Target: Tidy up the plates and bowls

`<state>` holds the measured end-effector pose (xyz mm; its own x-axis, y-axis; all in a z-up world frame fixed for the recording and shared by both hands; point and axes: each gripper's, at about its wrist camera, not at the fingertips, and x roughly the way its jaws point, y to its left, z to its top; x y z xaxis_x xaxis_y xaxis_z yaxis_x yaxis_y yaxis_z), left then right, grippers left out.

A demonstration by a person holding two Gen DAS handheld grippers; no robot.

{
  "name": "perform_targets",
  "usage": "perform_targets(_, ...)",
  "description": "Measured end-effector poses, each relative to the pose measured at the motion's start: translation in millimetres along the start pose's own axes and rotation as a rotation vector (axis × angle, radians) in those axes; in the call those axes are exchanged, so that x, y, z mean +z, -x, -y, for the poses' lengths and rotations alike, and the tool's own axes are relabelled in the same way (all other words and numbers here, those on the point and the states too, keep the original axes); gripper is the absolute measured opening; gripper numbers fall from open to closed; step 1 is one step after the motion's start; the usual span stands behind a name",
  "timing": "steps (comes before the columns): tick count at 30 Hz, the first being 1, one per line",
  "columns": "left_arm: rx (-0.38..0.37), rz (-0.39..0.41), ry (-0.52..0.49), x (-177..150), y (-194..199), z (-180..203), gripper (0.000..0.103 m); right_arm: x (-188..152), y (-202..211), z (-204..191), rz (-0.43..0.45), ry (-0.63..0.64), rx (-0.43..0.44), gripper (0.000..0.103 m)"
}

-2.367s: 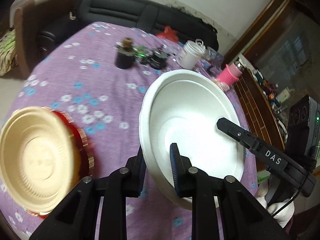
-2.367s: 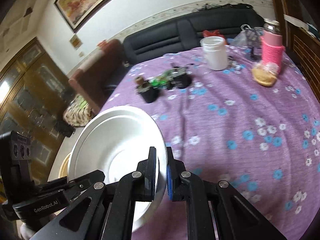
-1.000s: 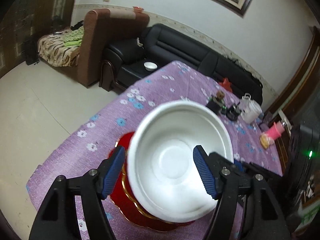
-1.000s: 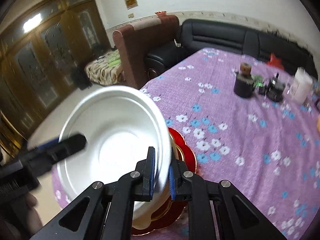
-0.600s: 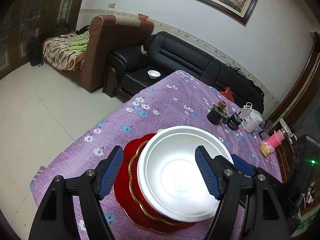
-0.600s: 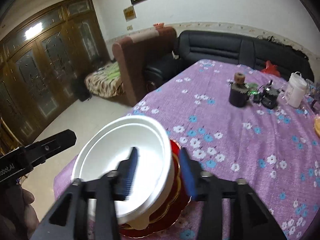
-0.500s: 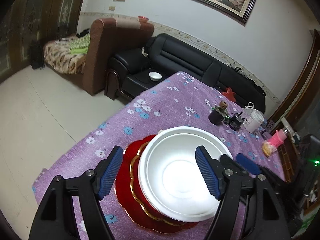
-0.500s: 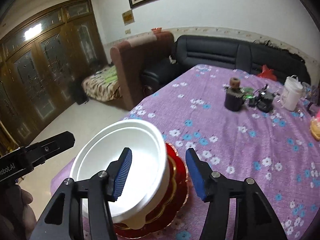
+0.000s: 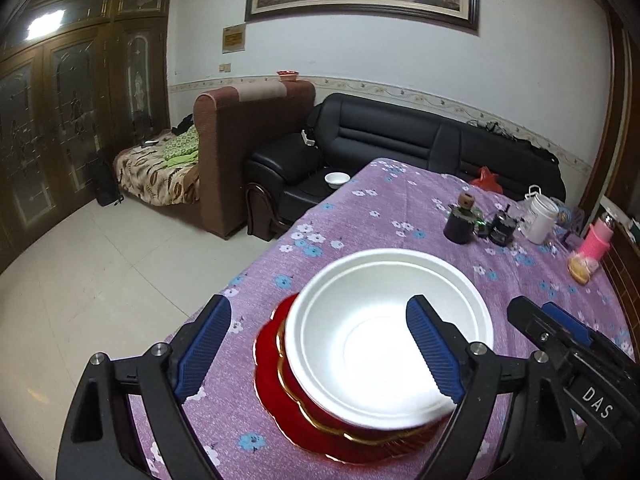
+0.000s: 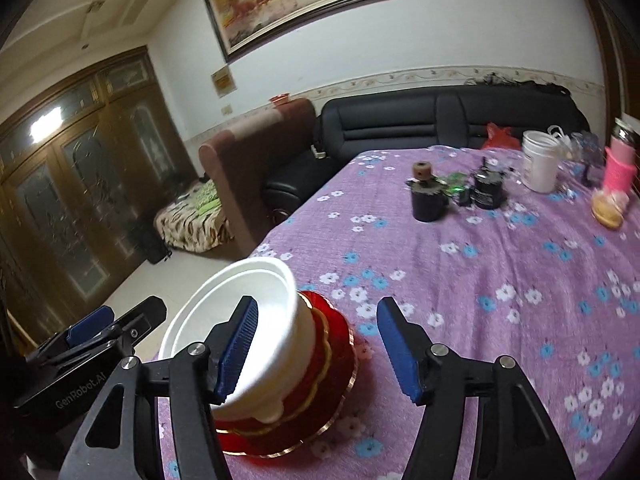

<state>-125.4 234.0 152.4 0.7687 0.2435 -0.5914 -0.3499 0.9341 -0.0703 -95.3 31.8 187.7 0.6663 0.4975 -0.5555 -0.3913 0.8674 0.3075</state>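
One white bowl point(image 9: 384, 332) sits on top of a stack at the near left corner of the table point(image 9: 360, 216), which wears a purple flowered cloth. Under the bowl is one red plate with a gold scalloped rim point(image 9: 276, 384); in the right wrist view a second red gold-edged piece point(image 10: 320, 344) shows between plate and bowl, though how many lie in the stack in all cannot be told.

Two grippers are in view, both standing clear of the bowl. The left gripper point(image 9: 316, 350) has its jaws spread wide, just opened further; the bowl is seen between its two blue pads, neither pressing on it. The right gripper point(image 10: 316, 348) also stands apart, its jaws likewise just widened, with the bowl's right wall behind its left pad and nothing clamped.

Toward the far right edge of the table stands a loose row: one dark jar with a brown stopper point(image 9: 460, 220), one small black pot point(image 9: 502, 226), one white tub with a handle point(image 9: 540, 216), one bottle in a pink knitted sleeve point(image 9: 598, 240) and one round tan object point(image 9: 580, 270) just beside it. One small white bowl point(image 9: 337, 179) rests on the black sofa point(image 9: 400, 136) beyond the table's far left corner
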Motion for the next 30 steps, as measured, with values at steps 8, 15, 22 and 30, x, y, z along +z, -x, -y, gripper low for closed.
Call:
perform_targets(8, -0.005, 0.001, -0.032, -9.6, 12.0, 11.8, 0.089, -20.4, 17.8, 19.4, -0.008, -0.057, -0.025, 0.068)
perform_targets(15, -0.019, -0.005, -0.056, -21.9, 25.1, 19.7, 0.089, -37.4, 33.9, 17.9, -0.006, -0.054, -0.025, 0.069)
perform_targets(22, -0.008, -0.017, -0.084, -38.7, 36.5, 26.6, 0.09, -52.0, 45.2, 12.1, -0.005, -0.031, -0.038, 0.07)
perform_targets(30, 0.0, -0.039, -0.087, -50.9, 40.5, 24.6, 0.09, -67.5, 50.1, 16.1, -0.035, -0.034, -0.046, 0.071)
